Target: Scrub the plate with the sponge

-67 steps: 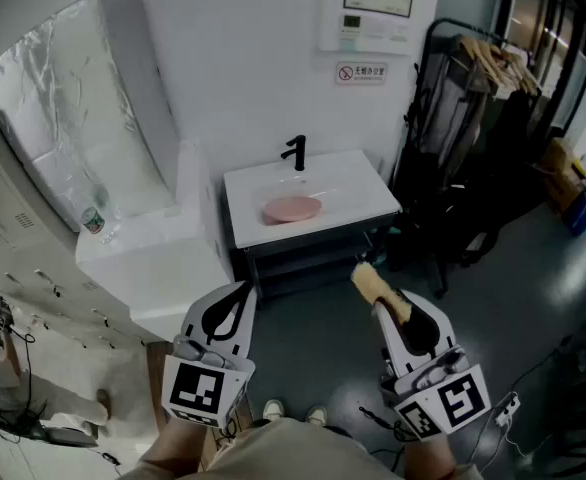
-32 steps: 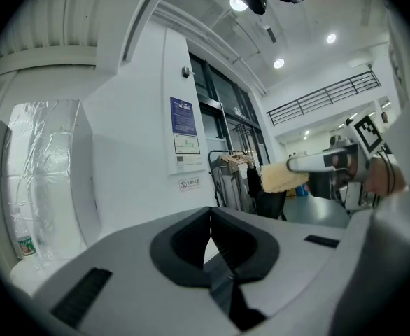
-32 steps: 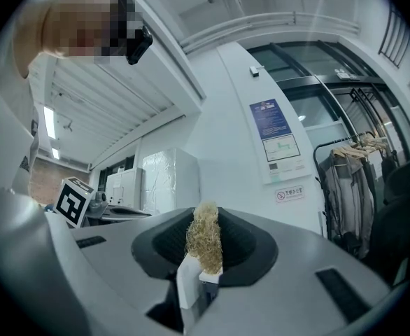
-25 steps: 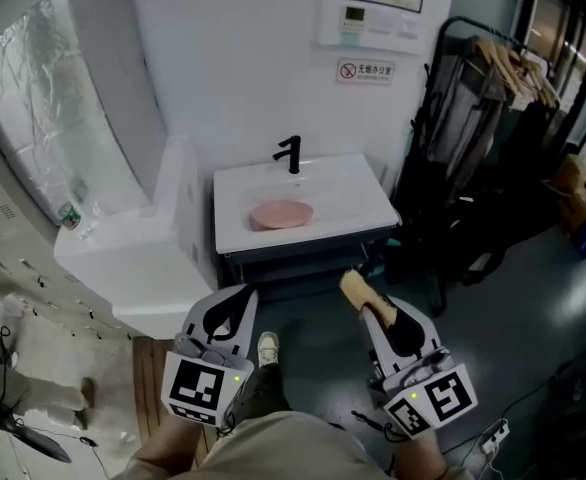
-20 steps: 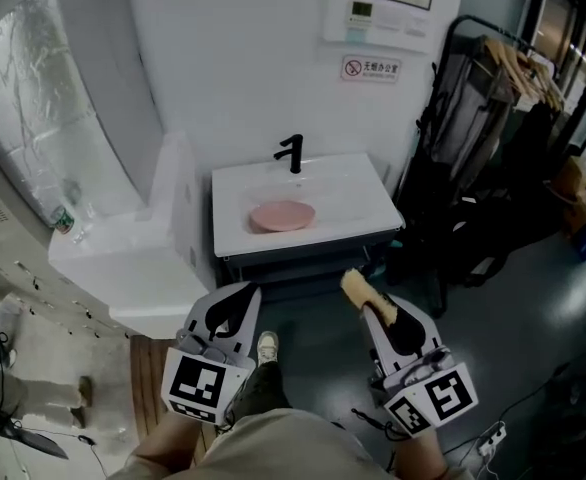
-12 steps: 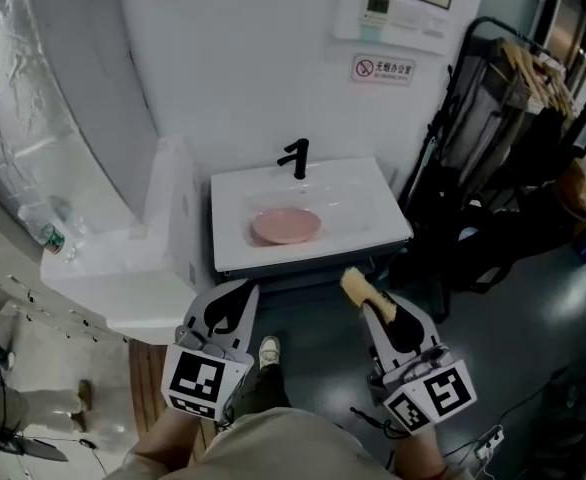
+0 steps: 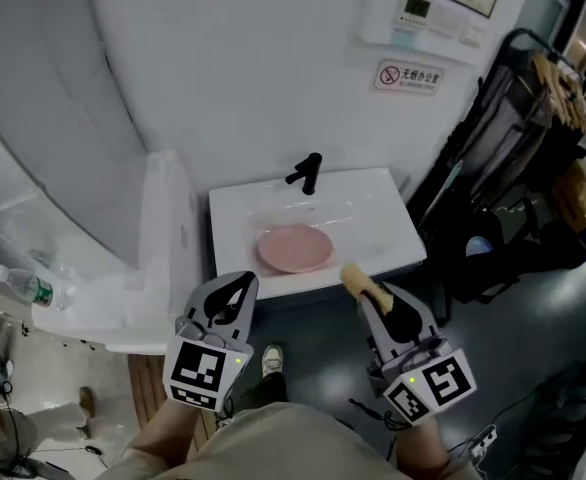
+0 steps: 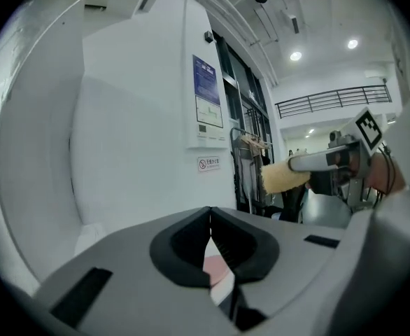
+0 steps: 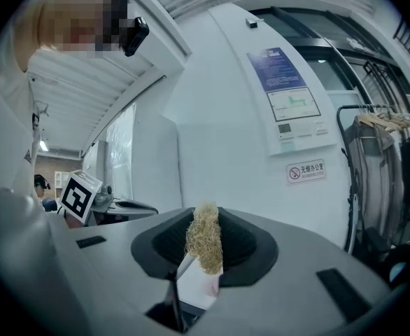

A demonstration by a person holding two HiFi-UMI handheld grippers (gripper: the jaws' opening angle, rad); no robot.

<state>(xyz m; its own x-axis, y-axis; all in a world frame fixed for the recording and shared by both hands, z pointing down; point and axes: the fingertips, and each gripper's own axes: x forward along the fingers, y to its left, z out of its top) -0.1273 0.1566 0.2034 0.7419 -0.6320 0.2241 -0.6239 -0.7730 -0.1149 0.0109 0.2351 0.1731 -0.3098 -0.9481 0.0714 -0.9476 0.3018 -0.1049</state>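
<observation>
Closing in on the white washbasin counter (image 7: 398, 230), the person is carrying both tools forward. Compared with the earlier head views, the basin is now filling more of the picture and sitting much nearer. The round pink plate (image 7: 295, 249) is lying flat in the basin, just in front of the black tap (image 7: 308, 172), and it is now showing just beyond the tips of both tools rather than well apart from them. The right hand-held gripper (image 7: 366, 291) is pinching the yellow fibrous sponge (image 7: 357, 278) at its near end, with the free end sticking out ahead toward the right front edge of the counter. Its own view is showing the tuft squeezed upright between the dark pads. The left hand-held gripper (image 7: 240, 283) is travelling with its jaws pressed together and nothing between them, pointing at the near left part of the basin. No scrubbing is happening yet, since the sponge is hanging in the air near the plate and is not touching it. By my reading the approach is almost over, and the remaining work is lowering the sponge onto the plate's face. The empty left tool is probably going to be needed to steady the rim, because a light plate lying loose in a smooth basin is likely to slide under rubbing.
</observation>
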